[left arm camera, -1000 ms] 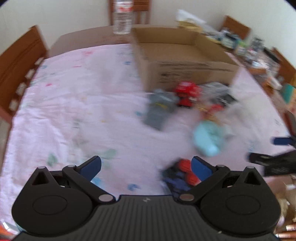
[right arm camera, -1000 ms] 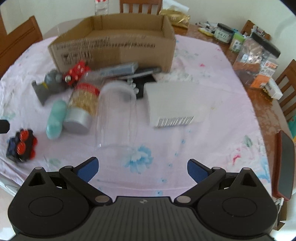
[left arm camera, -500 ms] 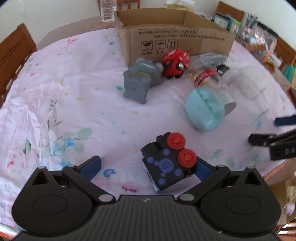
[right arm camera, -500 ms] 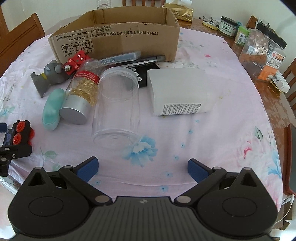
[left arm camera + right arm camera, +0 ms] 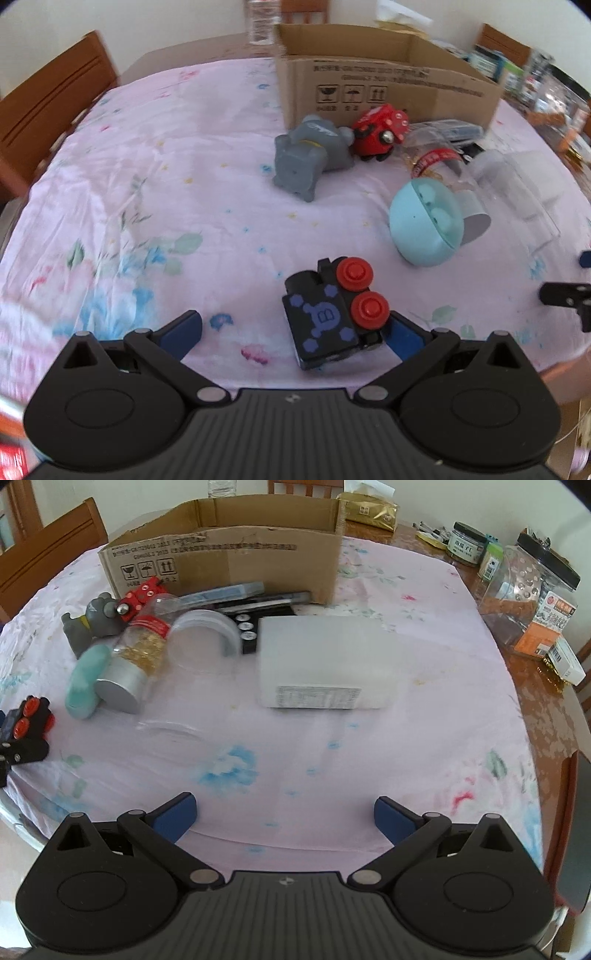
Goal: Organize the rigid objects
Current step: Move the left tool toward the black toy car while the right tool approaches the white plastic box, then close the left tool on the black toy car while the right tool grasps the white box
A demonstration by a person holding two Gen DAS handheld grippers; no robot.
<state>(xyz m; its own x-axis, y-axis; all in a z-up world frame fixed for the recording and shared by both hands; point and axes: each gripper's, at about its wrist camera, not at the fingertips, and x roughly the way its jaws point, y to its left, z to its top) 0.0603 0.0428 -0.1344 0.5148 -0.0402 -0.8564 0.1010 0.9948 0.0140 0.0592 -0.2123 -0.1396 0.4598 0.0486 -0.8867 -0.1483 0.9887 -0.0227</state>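
Observation:
A black toy train with red wheels point(image 5: 334, 314) lies on the pink cloth between my left gripper's point(image 5: 291, 328) open fingers, close to the right finger point(image 5: 402, 336); it also shows at the left edge of the right wrist view point(image 5: 29, 716). Beyond it lie a teal case point(image 5: 424, 221), a grey toy elephant point(image 5: 310, 158) and a red toy car point(image 5: 380, 133) before an open cardboard box point(image 5: 388, 85). My right gripper point(image 5: 284, 814) is open and empty over the cloth, short of a white box point(image 5: 325, 664), a clear jar point(image 5: 199, 653) and a jar with gold contents point(image 5: 140, 657).
Wooden chairs point(image 5: 51, 110) stand at the table's left. Jars, packets and a large clear container point(image 5: 524, 587) crowd the bare wood at the right. A water bottle point(image 5: 262, 18) stands behind the box. Black flat items point(image 5: 258, 602) lie against the box front.
My left gripper has swung over and down to the black toy train, which now sits between its fingers. My right gripper has edged forward over the cloth.

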